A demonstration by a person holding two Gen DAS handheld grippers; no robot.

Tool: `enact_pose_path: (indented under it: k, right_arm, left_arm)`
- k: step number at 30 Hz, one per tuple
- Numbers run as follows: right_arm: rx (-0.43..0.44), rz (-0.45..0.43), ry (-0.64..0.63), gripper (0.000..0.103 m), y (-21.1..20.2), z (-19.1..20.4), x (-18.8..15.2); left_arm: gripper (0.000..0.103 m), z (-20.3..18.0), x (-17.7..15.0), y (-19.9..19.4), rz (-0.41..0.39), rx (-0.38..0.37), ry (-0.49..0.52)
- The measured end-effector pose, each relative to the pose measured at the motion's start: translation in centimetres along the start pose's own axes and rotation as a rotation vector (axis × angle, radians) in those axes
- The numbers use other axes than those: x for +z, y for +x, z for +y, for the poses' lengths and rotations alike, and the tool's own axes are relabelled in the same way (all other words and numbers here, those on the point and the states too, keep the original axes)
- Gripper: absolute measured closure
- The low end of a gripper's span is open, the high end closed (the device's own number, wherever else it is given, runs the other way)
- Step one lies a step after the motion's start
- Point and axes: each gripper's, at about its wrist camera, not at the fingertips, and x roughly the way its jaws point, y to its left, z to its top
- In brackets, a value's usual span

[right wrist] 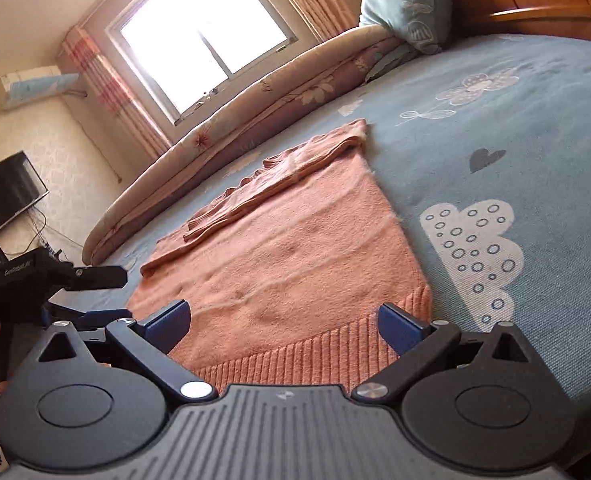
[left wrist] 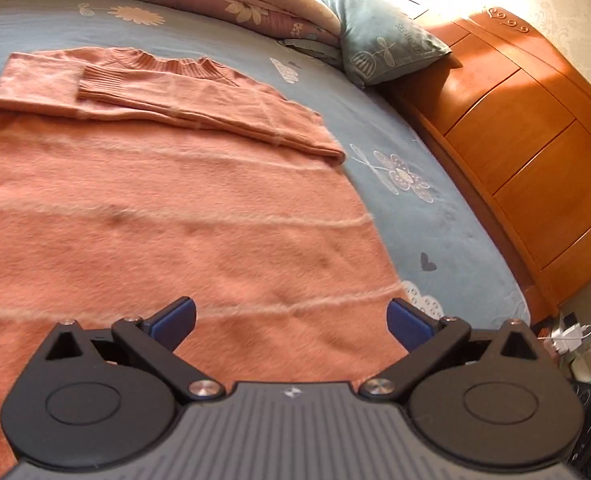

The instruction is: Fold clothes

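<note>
Lying flat on the bed [left wrist: 447, 216], the sweater [right wrist: 295, 256] spreads beyond both open jaws.

Both wrist views look down the salmon sweater [left wrist: 167, 208] from its hem end, close above it. The left view faces the collar and wooden headboard [left wrist: 527, 128]; the right view faces the window [right wrist: 203, 36] beyond the sweater.
</note>
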Motion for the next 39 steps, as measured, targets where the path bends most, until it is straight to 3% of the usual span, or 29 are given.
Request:
enact_pose_path:
  k: [4, 7, 9, 14, 18, 21, 27, 32, 39]
  right_arm:
    - [-0.036, -0.008, 0.033, 0.001, -0.1, -1.0, 0.3]
    - [-0.033, -0.015, 0.059, 0.001, -0.3, -1.6, 0.5]
    - [-0.034, -0.017, 0.08, 0.001, -0.4, -2.0, 0.6]
    - [-0.012, -0.001, 0.144, 0.001, -0.5, -2.9, 0.6]
    - [-0.014, 0.005, 0.144, 0.001, -0.3, -2.8, 0.5]
    - [-0.024, 0.012, 0.129, 0.001, -0.2, -2.5, 0.4]
    - [-0.028, 0.017, 0.133, 0.001, 0.0, -2.5, 0.3]
    - [-0.018, 0.011, 0.094, 0.001, -0.3, -1.7, 0.1]
    - [-0.003, -0.025, -0.009, 0.001, -0.2, 0.7, 0.0]
  left_arm:
    - [0.002, -0.3, 0.9, 4.6, 0.046, -0.011, -0.063]
    - [0.002, 0.3, -0.5, 6.8, 0.084, -0.054, -0.137]
    - [0.001, -0.1, -1.9, 6.5, 0.038, -0.054, -0.118]
    - [0.001, -1.8, -4.6, 5.2, 0.078, -0.088, -0.089]
    - [0.001, -2.2, -5.0, 3.6, 0.001, -0.053, -0.063]
    - [0.001, -1.1, -5.4, 4.6, 0.057, -0.114, -0.17]
    - [0.001, -2.1, -6.4, 3.1, 0.039, -0.117, -0.116]
    - [0.001, 0.9, -4.6, 1.5, -0.067, -0.067, -0.199]
    - [0.001, 4.1, -5.4, 1.0, -0.089, -0.126, -0.368]
